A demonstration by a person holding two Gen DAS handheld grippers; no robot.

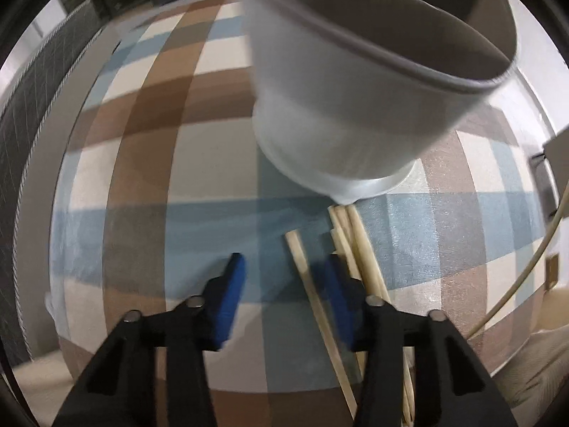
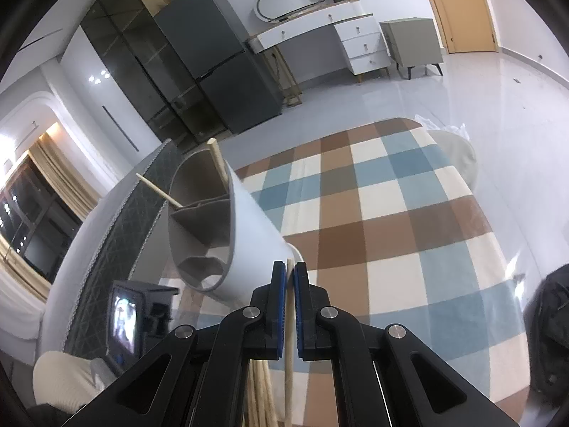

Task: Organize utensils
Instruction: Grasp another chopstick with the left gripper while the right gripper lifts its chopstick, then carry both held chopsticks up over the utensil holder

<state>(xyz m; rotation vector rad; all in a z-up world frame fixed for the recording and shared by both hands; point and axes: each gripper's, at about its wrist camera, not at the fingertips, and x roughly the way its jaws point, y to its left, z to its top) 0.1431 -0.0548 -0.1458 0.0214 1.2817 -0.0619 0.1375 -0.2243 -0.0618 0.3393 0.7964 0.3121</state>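
A round table (image 2: 409,213) under a checked cloth of brown, blue and cream squares fills most of both views, with a grey tiled floor, a dark fridge (image 2: 220,67) and a white desk with drawers (image 2: 341,32) behind it in the right wrist view. On the cloth stands a white utensil holder (image 1: 355,99), wide at the mouth and narrow at the foot, its grey inside split by dividers into compartments (image 2: 202,227); from the right wrist view it lies to the left of the tongs, and two wooden chopsticks (image 2: 218,160) already stick out of its far compartment. In the left wrist view a loose bundle of chopsticks (image 1: 352,245) lies on the cloth just below the holder's foot, their tips close to its base, though whether they touch it I cannot tell. The left gripper (image 1: 284,281) points steeply down over this bundle with its blue pads partly apart; one chopstick (image 1: 302,263) runs through the gap between them, nearer the right-hand pad, and the blur hides whether a pad is touching it. The right gripper (image 2: 290,306) is closed tight on a single chopstick (image 2: 288,348), which runs up between its blue pads, its tip showing just above them beside the holder's outer wall.
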